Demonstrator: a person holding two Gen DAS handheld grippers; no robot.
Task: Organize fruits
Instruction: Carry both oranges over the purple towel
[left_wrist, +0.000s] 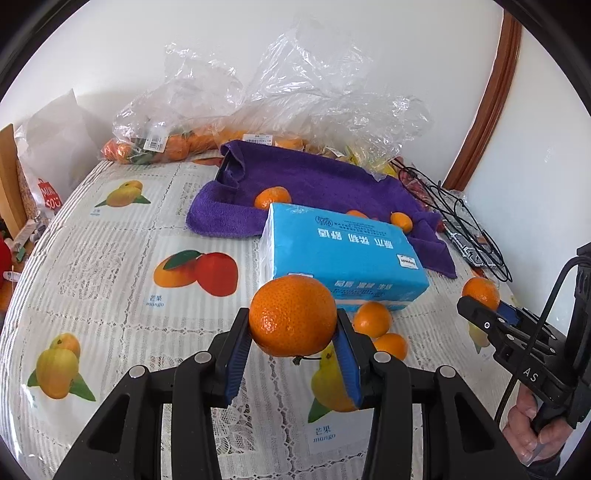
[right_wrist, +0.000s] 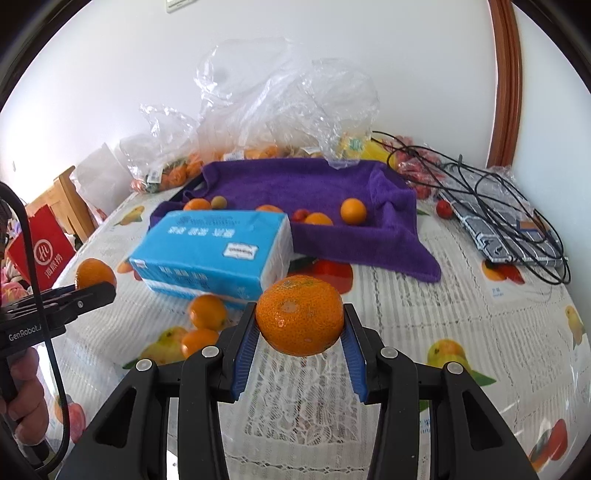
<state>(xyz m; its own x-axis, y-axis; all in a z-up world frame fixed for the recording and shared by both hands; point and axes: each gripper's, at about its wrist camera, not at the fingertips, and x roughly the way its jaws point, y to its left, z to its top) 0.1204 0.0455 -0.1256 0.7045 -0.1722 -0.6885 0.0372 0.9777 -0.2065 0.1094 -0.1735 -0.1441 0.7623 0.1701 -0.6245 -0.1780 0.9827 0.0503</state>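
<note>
Left hand-held gripper (left_wrist: 293, 345) — pads clamped on a mandarin (left_wrist: 293, 315), angled down, clear above the worktop (left_wrist: 110, 258). Right hand-held gripper (right_wrist: 300, 341) likewise pinches an orange (right_wrist: 300, 314) — tissue pack (right_wrist: 218, 254) and towel (right_wrist: 325, 192) beyond.

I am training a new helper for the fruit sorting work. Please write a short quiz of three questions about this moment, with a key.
1. True or false: the left claw and the right claw each hold a mandarin above the table.
2. What lies between the two loose mandarins on the tablecloth and the purple towel?
A. a red bag
B. a blue tissue pack
C. a black cable
3. Fill in: behind the towel, more oranges sit inside clear ____ bags.

Key:
1. True: the left mandarin and the right mandarin are each clamped between blue pads.
2. B, the blue tissue pack.
3. plastic; see the plastic bags.
</note>
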